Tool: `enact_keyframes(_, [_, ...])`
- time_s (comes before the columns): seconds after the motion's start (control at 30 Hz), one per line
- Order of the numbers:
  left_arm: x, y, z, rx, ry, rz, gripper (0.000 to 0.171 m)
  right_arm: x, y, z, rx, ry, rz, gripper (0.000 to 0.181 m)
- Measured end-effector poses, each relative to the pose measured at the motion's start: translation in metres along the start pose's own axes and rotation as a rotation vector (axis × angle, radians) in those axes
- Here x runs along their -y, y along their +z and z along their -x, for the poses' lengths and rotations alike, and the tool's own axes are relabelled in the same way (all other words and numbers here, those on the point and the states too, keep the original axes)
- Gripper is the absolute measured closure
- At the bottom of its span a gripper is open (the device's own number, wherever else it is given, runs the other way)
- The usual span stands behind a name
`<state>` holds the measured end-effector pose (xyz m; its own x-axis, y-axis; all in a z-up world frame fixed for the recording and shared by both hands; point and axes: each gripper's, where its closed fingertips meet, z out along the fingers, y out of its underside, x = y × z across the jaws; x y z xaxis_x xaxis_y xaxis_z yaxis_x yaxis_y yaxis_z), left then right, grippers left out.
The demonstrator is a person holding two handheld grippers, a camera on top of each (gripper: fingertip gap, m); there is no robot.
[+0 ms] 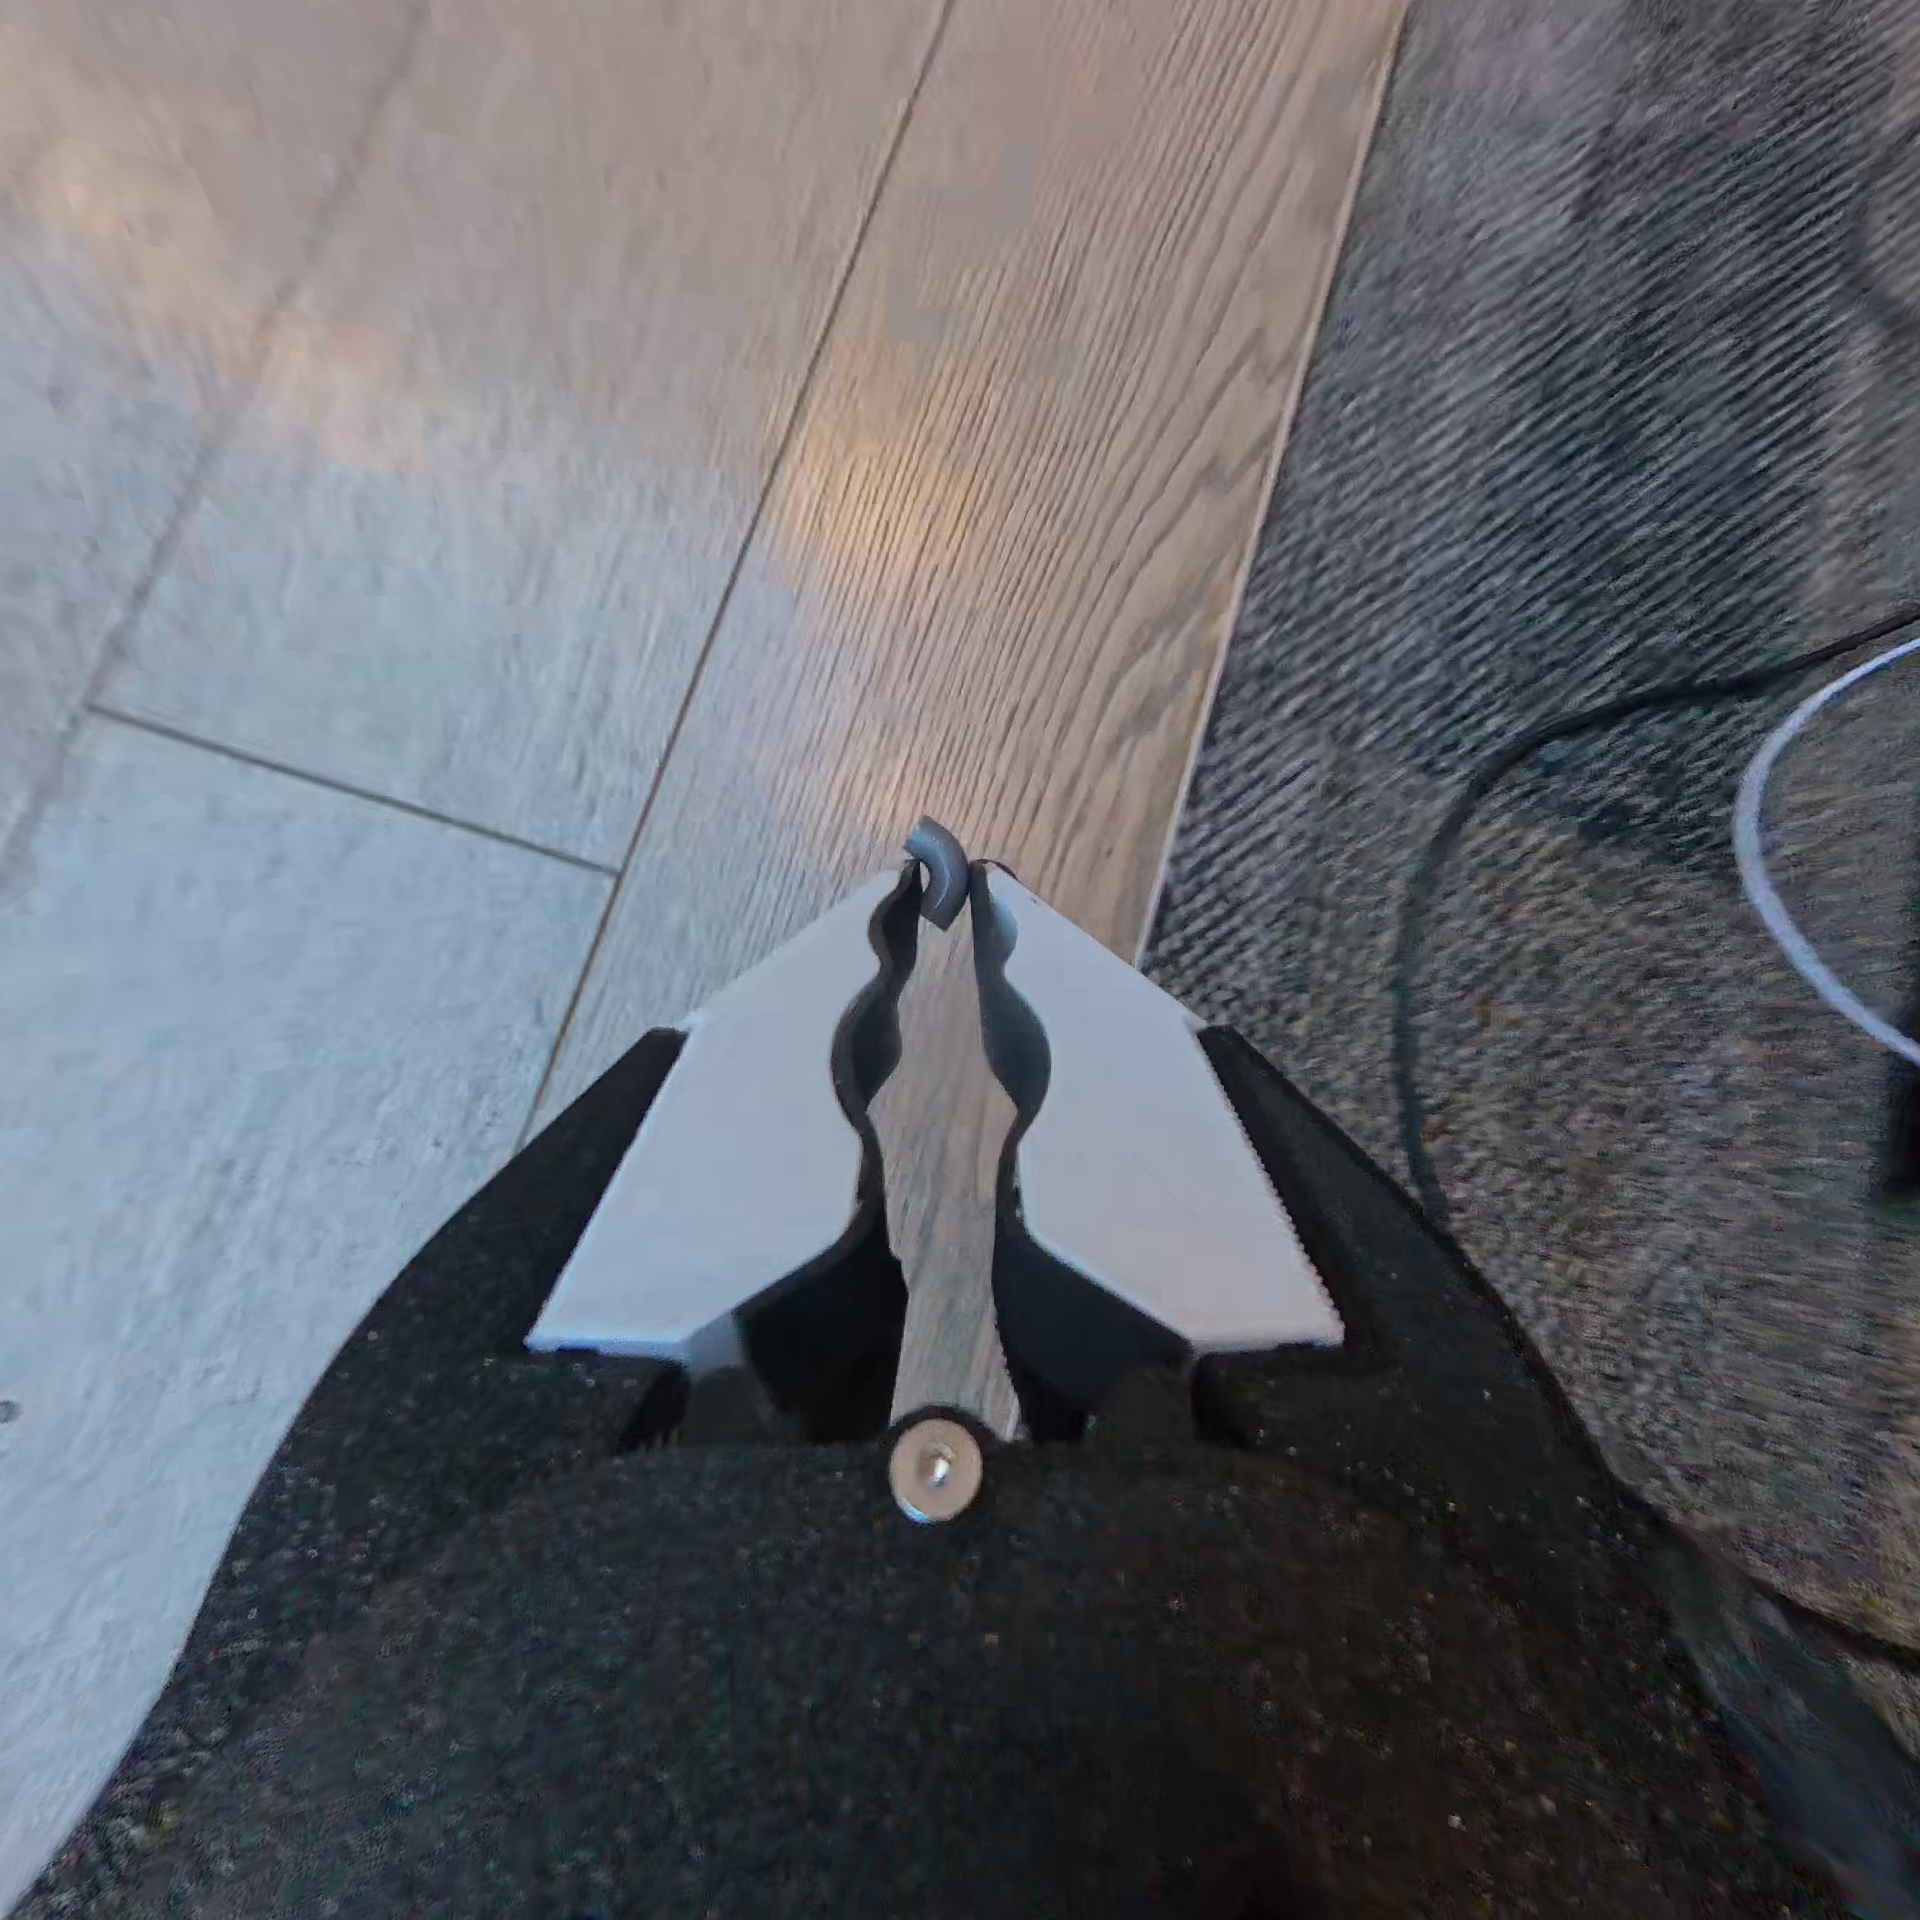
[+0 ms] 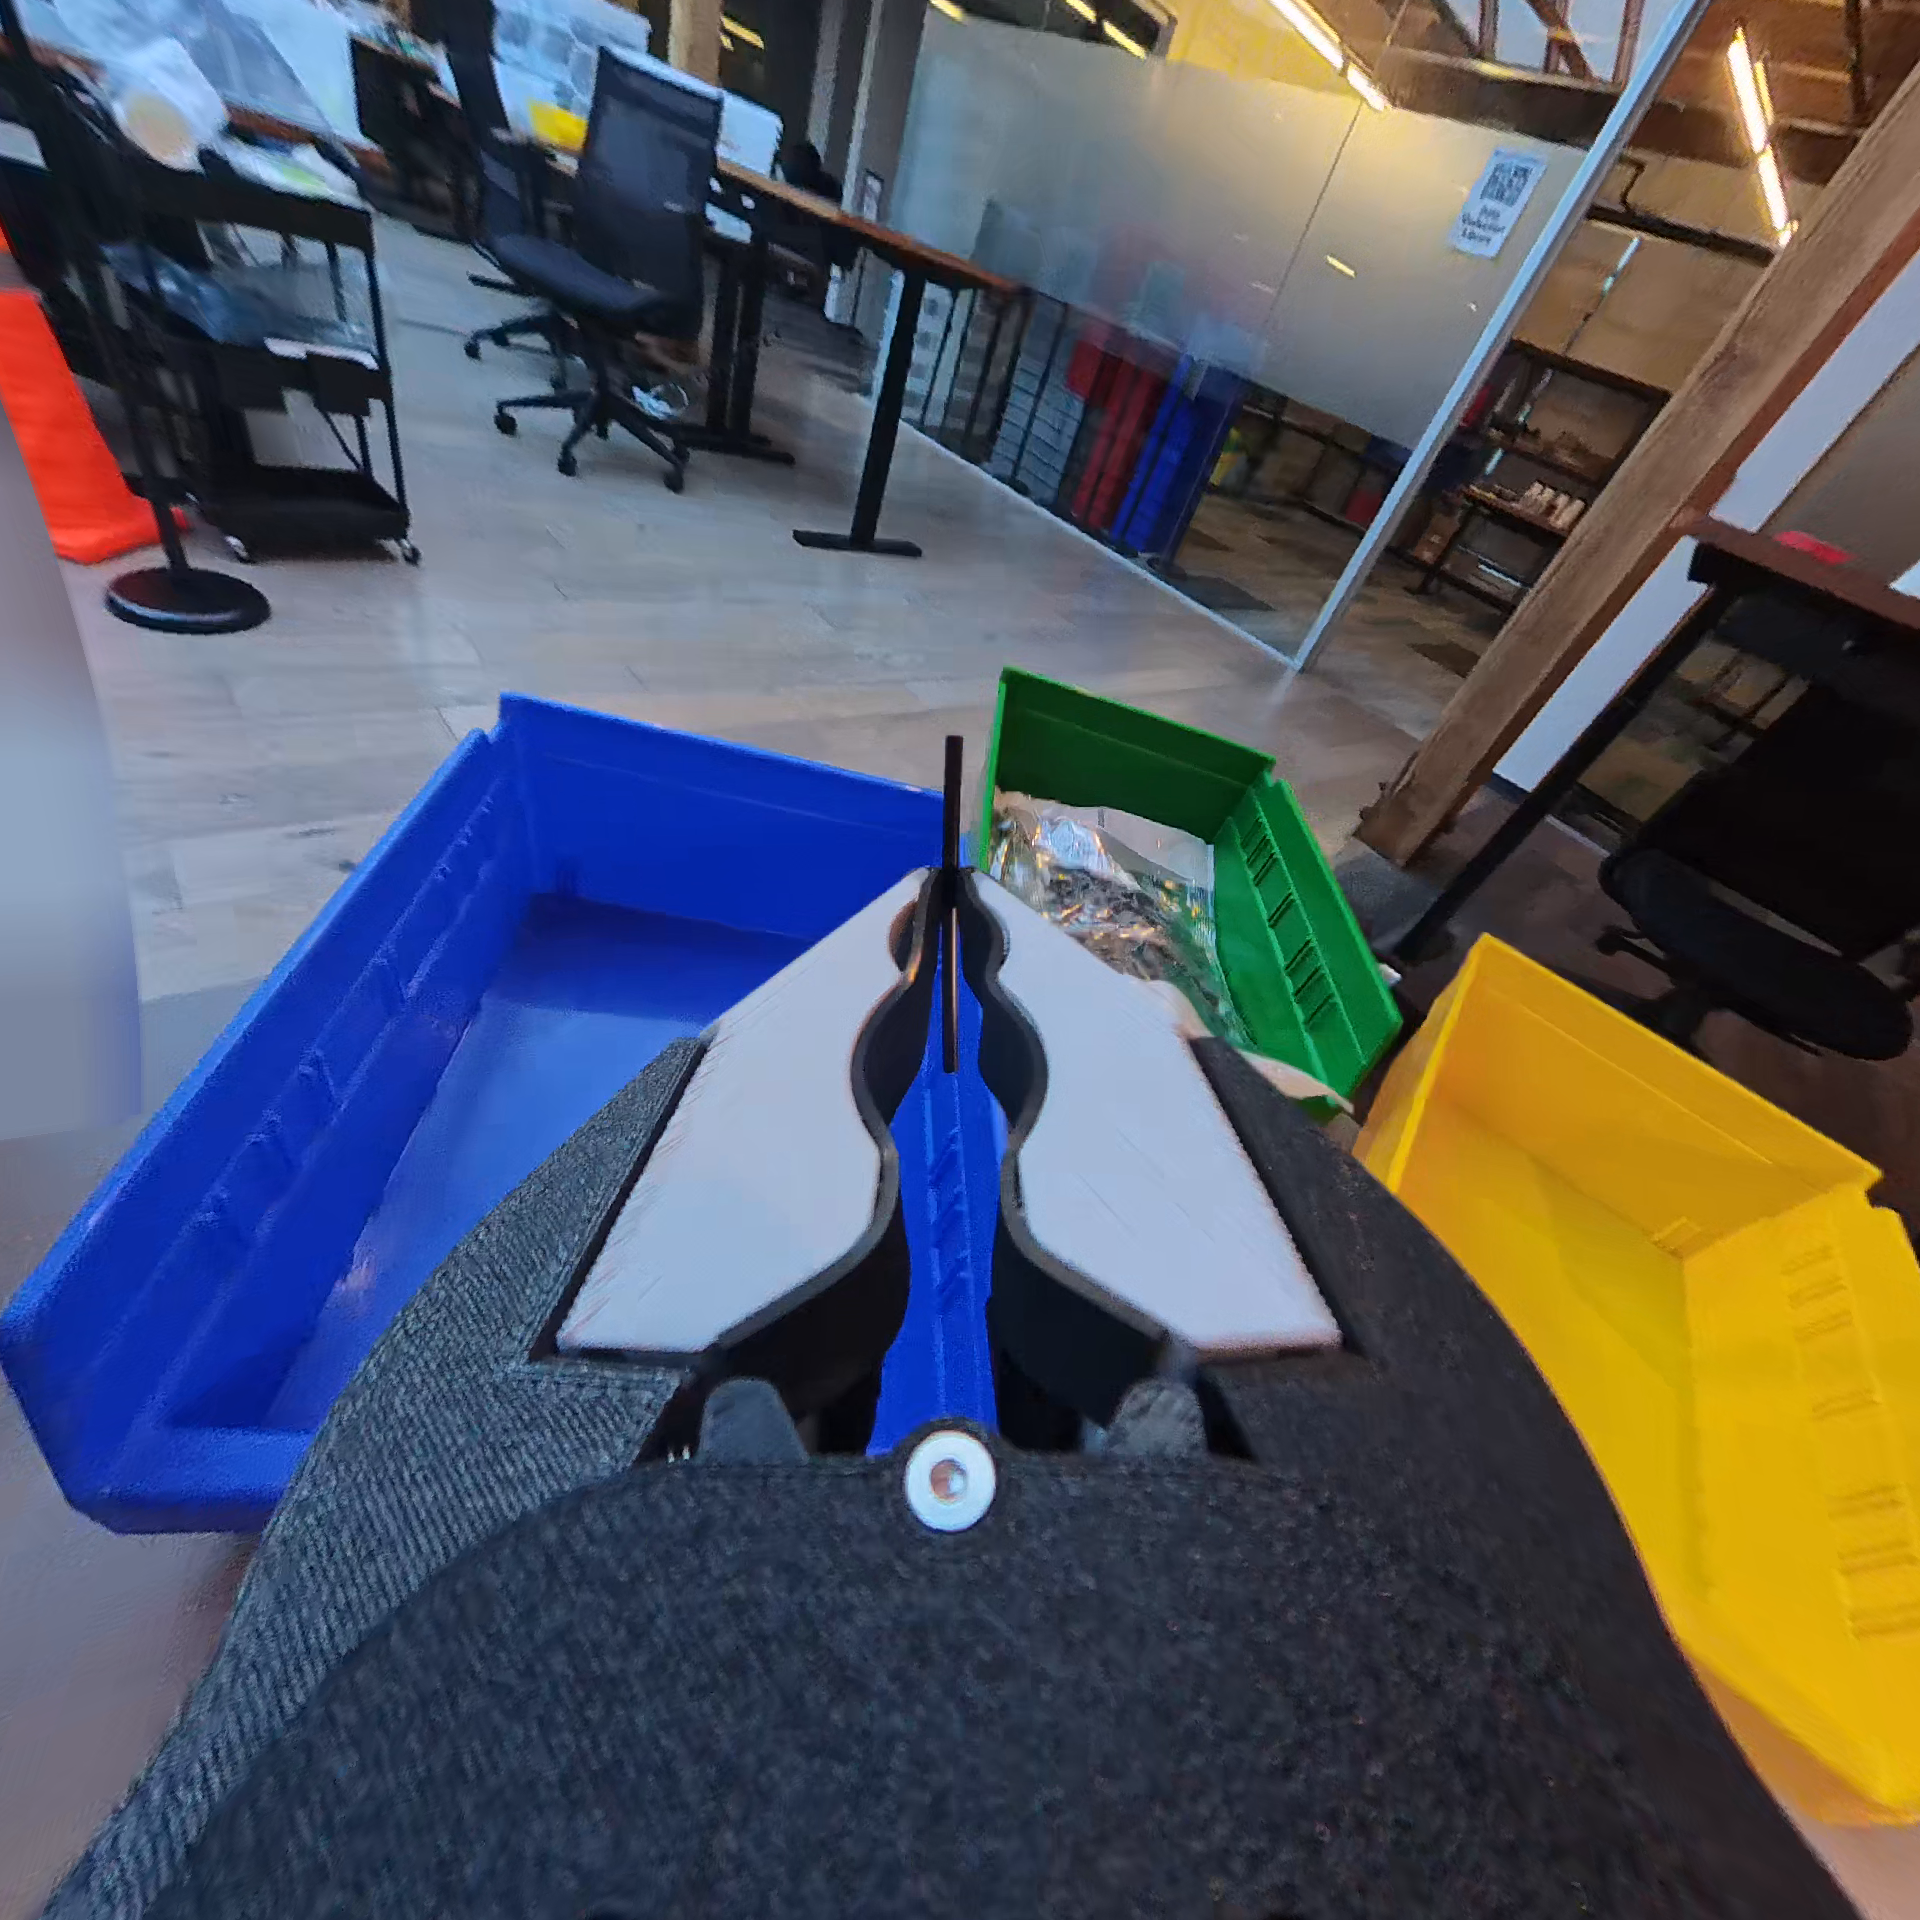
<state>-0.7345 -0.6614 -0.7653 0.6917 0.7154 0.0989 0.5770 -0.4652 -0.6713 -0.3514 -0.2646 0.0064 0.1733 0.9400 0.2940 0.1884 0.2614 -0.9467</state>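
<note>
My left gripper [image 1: 943, 881] is shut on a small curved grey piece [image 1: 938, 864] pinched at its fingertips. It hangs over a wood-grain floor [image 1: 935, 416] beside a dark carpet [image 1: 1558, 520]. My right gripper [image 2: 951, 883] is shut on a thin black rod [image 2: 952, 810] that stands upright between the fingertips. It is above the right edge of an empty blue bin [image 2: 312, 1039]. A green bin [image 2: 1288, 935] holding clear bags of small parts [image 2: 1101, 883] stands just beyond it. A yellow bin [image 2: 1714, 1351] is at its right.
A black cable [image 1: 1413, 987] and a white cable [image 1: 1766, 883] lie on the carpet. In the right wrist view there are office chairs [image 2: 613, 270], desks [image 2: 883, 260], a black cart [image 2: 291, 364], an orange cone [image 2: 52, 436], a glass partition [image 2: 1195, 260] and a wooden post [image 2: 1662, 468]. Tip to tip, the grippers are about 95 cm apart.
</note>
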Motion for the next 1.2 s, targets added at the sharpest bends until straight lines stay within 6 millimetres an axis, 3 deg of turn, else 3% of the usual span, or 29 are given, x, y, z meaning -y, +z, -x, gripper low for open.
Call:
enact_keyframes(0.07, [0.058,-0.061,-0.017,-0.030,0.039,-0.119,0.164,0.011,-0.017,-0.018,0.027,0.020,-0.079,0.179])
enact_keyframes(0.17, [0.148,-0.175,-0.053,-0.073,0.116,-0.321,0.164,0.018,-0.054,-0.047,0.062,0.057,-0.188,0.179])
enact_keyframes(0.23, [0.198,-0.260,-0.088,-0.091,0.195,-0.442,0.164,0.015,-0.086,-0.062,0.082,0.084,-0.246,0.179])
enact_keyframes(0.33, [0.253,-0.388,-0.157,-0.106,0.284,-0.617,0.164,0.010,-0.149,-0.088,0.077,0.121,-0.335,0.180])
enact_keyframes(0.47, [0.288,-0.539,-0.279,-0.143,0.393,-0.797,0.164,0.000,-0.248,-0.125,0.034,0.119,-0.426,0.180])
enact_keyframes(0.53, [0.289,-0.596,-0.348,-0.176,0.451,-0.852,0.164,-0.008,-0.297,-0.145,0.021,0.138,-0.452,0.180])
enact_keyframes(0.6, [0.284,-0.640,-0.417,-0.200,0.507,-0.896,0.164,-0.016,-0.344,-0.165,0.011,0.148,-0.485,0.180])
enact_keyframes(0.67, [0.273,-0.675,-0.486,-0.247,0.542,-0.938,0.164,-0.025,-0.388,-0.181,0.029,0.171,-0.504,0.179])
enact_keyframes(0.77, [0.252,-0.710,-0.585,-0.271,0.628,-0.985,0.164,-0.047,-0.446,-0.198,0.071,0.207,-0.510,0.180])
enact_keyframes(0.97, [0.208,-0.744,-0.768,-0.264,0.838,-1.038,0.164,-0.093,-0.537,-0.227,0.106,0.130,-0.456,0.180])
enact_keyframes(1.1, [0.190,-0.739,-0.857,-0.316,0.867,-1.018,0.164,-0.130,-0.566,-0.248,0.110,0.081,-0.398,0.180])
enact_keyframes(1.2, [0.192,-0.717,-0.896,-0.416,0.782,-0.953,0.164,-0.157,-0.570,-0.260,0.123,0.087,-0.329,0.180])
